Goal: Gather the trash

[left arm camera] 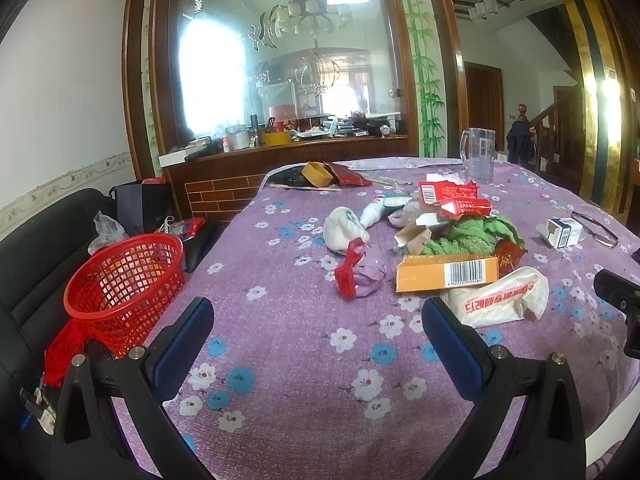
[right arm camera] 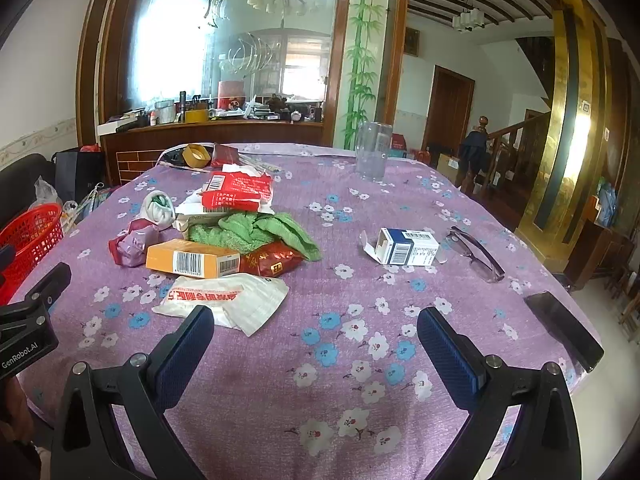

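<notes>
Left claw: we see the left gripper (left arm camera: 318, 322) with its blue-padded jaws spread wide and nothing between them, poised low in the frame over bare cloth.
Right claw: the right gripper (right arm camera: 314, 326) is likewise spread and empty; its left pad sits just beside the white printed plastic wrapper (right arm camera: 224, 298).
Trash pile: centre of both views, we find an orange cardboard box with barcode (left arm camera: 446, 274), a crumpled red and lilac wrapper (left arm camera: 356, 274), torn red cartons (left arm camera: 452, 198) and a dark red foil packet (right arm camera: 274, 260), heaped around a green towel (right arm camera: 256, 230).
Stray item: a small blue and white open carton (right arm camera: 406, 246) lies well apart, right of centre, near clear spectacles (right arm camera: 476, 252).
Receptacle: the red plastic mesh basket (left arm camera: 124, 276) stands at the left edge, off the table on a dark seat, we judge so that trash can be dropped across the edge.
Surface: purple flowered tablecloth (left arm camera: 304, 360).
Stage: we judge collection not yet begun.
</notes>
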A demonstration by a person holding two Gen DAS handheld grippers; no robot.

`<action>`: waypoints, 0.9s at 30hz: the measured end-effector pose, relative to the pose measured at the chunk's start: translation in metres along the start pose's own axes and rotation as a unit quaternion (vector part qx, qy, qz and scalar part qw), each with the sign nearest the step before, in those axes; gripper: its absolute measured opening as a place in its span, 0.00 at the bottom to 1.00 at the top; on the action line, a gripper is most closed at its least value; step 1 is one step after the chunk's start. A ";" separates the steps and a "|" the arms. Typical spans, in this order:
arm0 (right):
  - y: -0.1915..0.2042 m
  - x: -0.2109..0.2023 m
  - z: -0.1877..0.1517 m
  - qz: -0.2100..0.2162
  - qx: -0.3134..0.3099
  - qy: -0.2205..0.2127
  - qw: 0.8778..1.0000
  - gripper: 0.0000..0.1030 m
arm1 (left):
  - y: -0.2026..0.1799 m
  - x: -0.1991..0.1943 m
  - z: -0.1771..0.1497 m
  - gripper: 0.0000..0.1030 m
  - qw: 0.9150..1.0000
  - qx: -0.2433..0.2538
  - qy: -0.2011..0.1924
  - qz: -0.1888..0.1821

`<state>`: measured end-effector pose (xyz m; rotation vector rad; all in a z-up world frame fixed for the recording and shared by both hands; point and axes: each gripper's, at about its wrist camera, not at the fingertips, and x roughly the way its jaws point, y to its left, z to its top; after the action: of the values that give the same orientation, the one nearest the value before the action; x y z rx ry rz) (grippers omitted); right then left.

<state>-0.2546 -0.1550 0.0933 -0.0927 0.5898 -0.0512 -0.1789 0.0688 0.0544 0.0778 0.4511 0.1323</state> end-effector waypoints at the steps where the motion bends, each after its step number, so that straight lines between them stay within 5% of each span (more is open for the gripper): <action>1: 0.000 0.001 0.000 0.001 0.000 0.001 1.000 1.00 | 0.000 0.001 0.000 1.00 1.000 0.000 0.002 0.000; 15: -0.003 0.014 -0.002 0.009 0.006 0.015 1.000 1.00 | 0.001 0.017 0.007 1.00 1.000 0.001 0.025 -0.013; 22: -0.013 0.020 -0.003 0.017 0.021 0.019 0.999 1.00 | 0.015 0.069 0.037 1.00 0.989 -0.029 0.123 -0.076; 27: -0.026 0.027 -0.001 0.048 0.040 0.032 0.998 1.00 | 0.010 0.110 0.044 0.89 0.976 -0.053 0.180 -0.110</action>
<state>-0.2336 -0.1833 0.0806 0.0156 0.6538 0.0154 -0.0627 0.0922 0.0478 -0.1025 0.8097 -0.0500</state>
